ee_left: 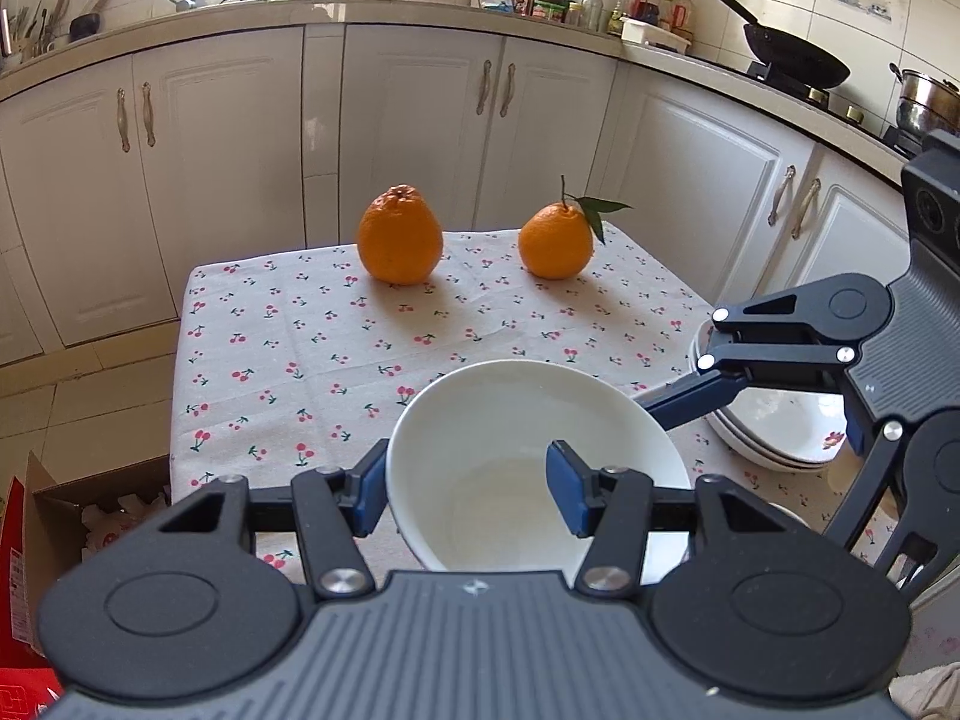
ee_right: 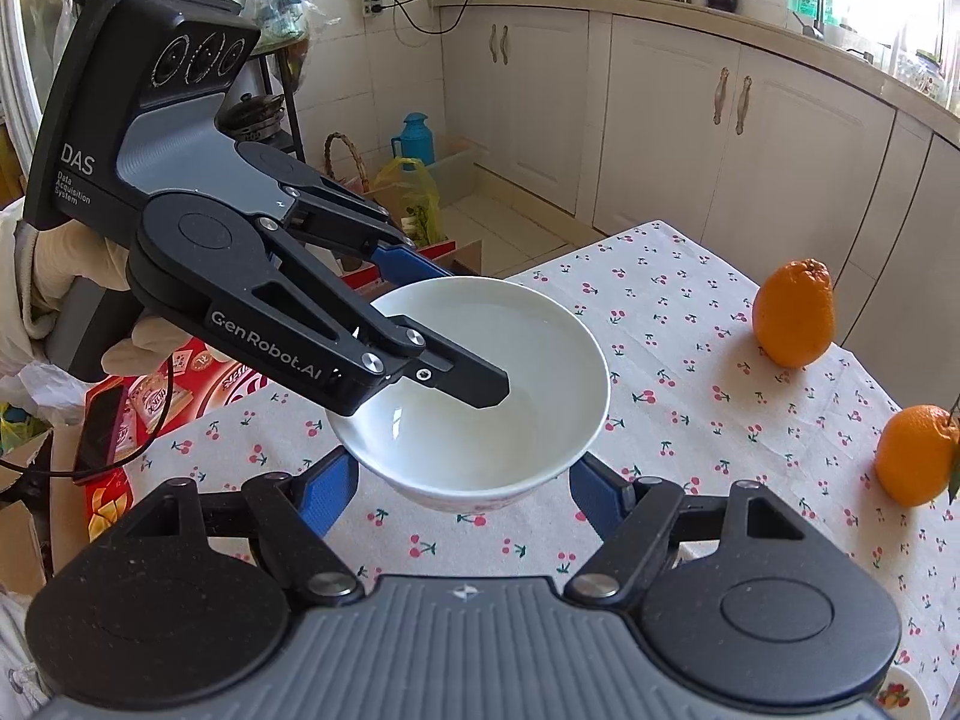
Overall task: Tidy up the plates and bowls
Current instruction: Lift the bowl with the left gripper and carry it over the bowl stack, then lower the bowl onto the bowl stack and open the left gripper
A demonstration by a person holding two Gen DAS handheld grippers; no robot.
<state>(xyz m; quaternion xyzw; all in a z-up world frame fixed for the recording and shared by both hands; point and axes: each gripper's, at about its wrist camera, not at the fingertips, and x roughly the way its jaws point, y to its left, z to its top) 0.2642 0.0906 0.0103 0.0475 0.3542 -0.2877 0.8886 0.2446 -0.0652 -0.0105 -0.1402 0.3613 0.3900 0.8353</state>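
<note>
A white bowl [ee_left: 528,456] [ee_right: 480,378] stands on the cherry-print tablecloth [ee_left: 360,360] near the front. My left gripper [ee_left: 468,492] [ee_right: 444,324] straddles the bowl's near rim, one finger inside and one outside; the jaws stand apart around the wall and contact is unclear. My right gripper [ee_right: 462,486] is open, its blue pads either side of the bowl's base. It also shows in the left wrist view [ee_left: 690,384], reaching in from the right. A stack of white plates [ee_left: 780,426] lies at the right under it.
Two oranges [ee_left: 400,235] [ee_left: 556,242] stand at the far side of the table, also in the right wrist view [ee_right: 793,313] [ee_right: 915,456]. White cabinets [ee_left: 420,120] surround the table. A cardboard box [ee_left: 90,510] and red packages [ee_right: 180,384] lie on the floor to the left.
</note>
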